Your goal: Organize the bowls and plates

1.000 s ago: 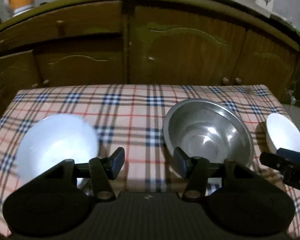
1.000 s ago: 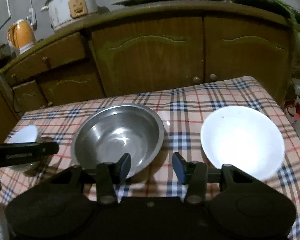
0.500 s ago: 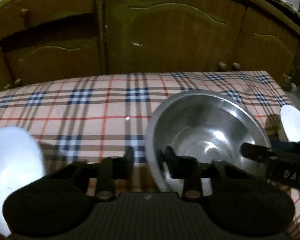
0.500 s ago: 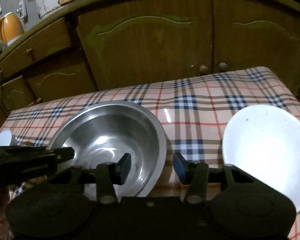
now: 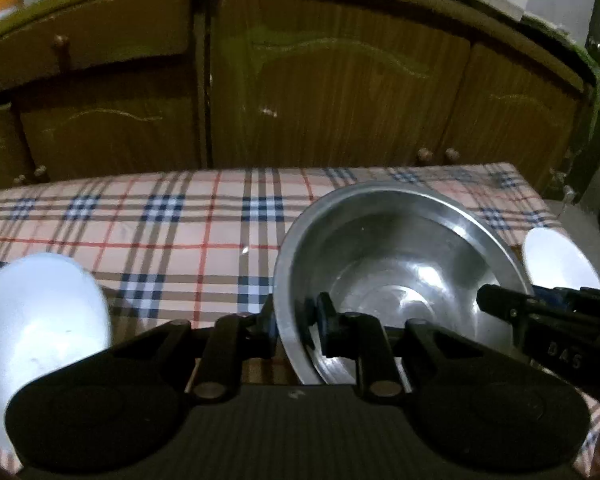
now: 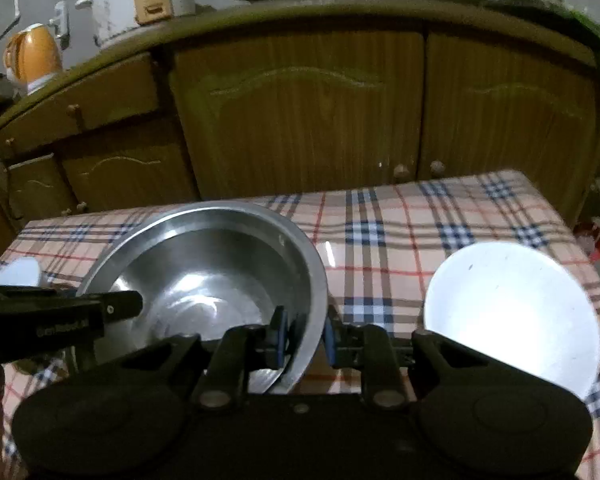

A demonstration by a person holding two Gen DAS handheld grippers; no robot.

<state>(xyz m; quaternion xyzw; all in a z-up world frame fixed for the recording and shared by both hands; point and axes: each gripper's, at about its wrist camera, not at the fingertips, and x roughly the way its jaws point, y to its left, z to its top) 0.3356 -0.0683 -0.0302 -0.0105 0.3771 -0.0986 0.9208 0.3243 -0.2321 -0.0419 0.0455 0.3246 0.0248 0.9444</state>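
- So both grippers are clamped onto the steel bowl (image 5: pixel 396 280) right now, one on each side of its near rim. The left gripper (image 5: pixel 296 320) has one finger outside the wall and one inside, and the right gripper (image 6: pixel 304 332) pinches the opposite side the same way.
- The right gripper's jaws have just been closing, with the rim between them. The left one looks fully clenched on its side.
- The bowl sits mid-table on the plaid tablecloth (image 5: pixel 172 224), with a white bowl (image 5: pixel 40 320) off to its left and a white plate (image 6: pixel 512 312) to its right, both well apart from it.
- My read: this is the grab step, the lift hasn't happened yet.
- Next move probably needs both hands rising together and level, or the thin rim could slip or the bowl tip. Where it goes, I honestly can't tell.
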